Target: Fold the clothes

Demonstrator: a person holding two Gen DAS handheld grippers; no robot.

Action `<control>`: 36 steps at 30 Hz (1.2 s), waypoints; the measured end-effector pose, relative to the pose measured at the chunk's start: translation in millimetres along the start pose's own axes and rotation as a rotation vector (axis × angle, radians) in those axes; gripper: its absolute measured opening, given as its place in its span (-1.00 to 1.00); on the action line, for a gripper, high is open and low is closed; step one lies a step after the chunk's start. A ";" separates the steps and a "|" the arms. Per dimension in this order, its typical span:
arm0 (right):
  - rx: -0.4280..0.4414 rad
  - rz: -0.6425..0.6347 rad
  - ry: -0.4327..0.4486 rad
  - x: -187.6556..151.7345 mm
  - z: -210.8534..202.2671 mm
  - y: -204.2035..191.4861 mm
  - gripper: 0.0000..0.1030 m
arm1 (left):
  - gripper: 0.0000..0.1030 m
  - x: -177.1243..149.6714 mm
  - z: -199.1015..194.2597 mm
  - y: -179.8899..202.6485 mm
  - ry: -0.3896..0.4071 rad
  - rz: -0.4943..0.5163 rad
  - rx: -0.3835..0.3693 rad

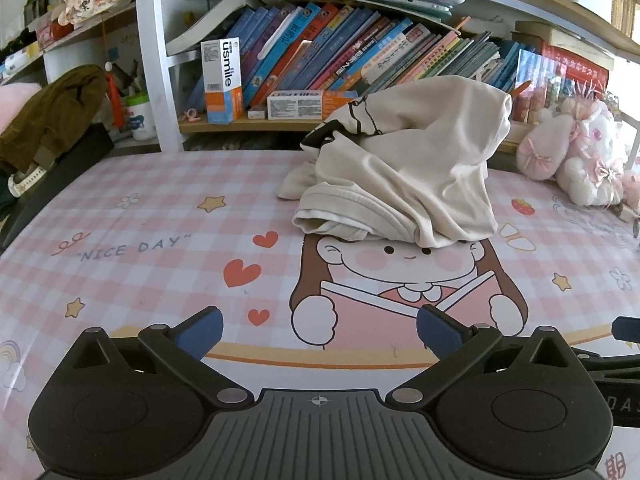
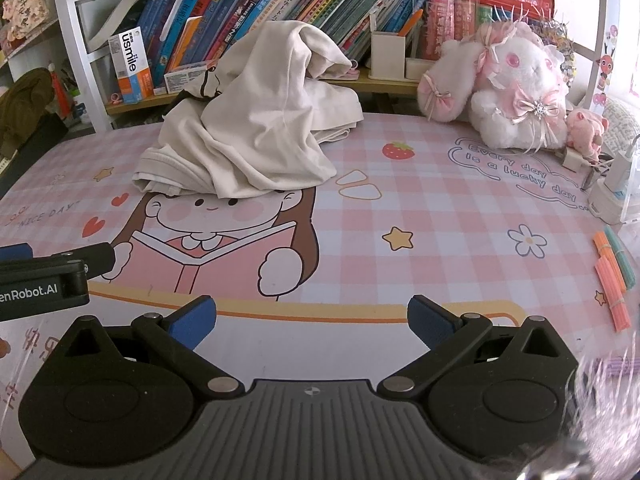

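Observation:
A cream garment (image 1: 408, 168) with black trim lies in a crumpled heap at the back of the pink checked desk mat (image 1: 160, 216); it also shows in the right wrist view (image 2: 256, 128). My left gripper (image 1: 319, 330) is open and empty, low over the mat's front, well short of the heap. My right gripper (image 2: 311, 320) is open and empty too, to the right of the left one, whose body (image 2: 44, 276) shows at its left edge.
A bookshelf (image 1: 320, 52) with books and boxes stands behind the mat. A white and pink plush rabbit (image 2: 508, 80) sits at the back right. Chargers (image 2: 612, 184) and coloured sticks (image 2: 612, 276) lie at the right edge. An olive garment (image 1: 48, 120) lies at the left.

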State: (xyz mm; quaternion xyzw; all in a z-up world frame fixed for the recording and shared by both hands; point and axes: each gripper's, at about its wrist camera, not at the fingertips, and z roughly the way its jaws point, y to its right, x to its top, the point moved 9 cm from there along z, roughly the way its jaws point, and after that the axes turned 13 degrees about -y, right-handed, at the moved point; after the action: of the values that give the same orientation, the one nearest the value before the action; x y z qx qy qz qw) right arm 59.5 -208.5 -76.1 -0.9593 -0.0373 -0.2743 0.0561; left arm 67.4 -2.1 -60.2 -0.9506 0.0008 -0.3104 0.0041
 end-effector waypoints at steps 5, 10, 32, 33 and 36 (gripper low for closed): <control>0.000 -0.002 0.002 -0.5 -0.6 -0.2 1.00 | 1.00 -0.8 -0.2 -0.5 0.001 -0.003 0.003; -0.001 -0.003 0.002 -0.9 -1.2 -0.5 1.00 | 1.00 -0.7 0.1 -0.7 -0.005 -0.003 0.002; -0.001 -0.010 -0.010 -0.7 1.8 -2.7 1.00 | 1.00 -0.8 3.0 0.6 -0.015 0.000 -0.003; -0.001 -0.010 -0.010 -0.7 1.9 -2.7 1.00 | 1.00 -0.7 3.1 0.9 -0.016 0.001 -0.004; -0.002 -0.010 -0.011 -0.6 1.9 -2.8 1.00 | 1.00 -1.0 3.2 1.5 -0.016 0.003 -0.004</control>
State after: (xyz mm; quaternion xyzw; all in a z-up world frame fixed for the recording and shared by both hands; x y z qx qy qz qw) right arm 59.7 -205.5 -77.7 -0.9606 -0.0421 -0.2695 0.0537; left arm 68.5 -3.6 -63.4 -0.9530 0.0026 -0.3030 0.0027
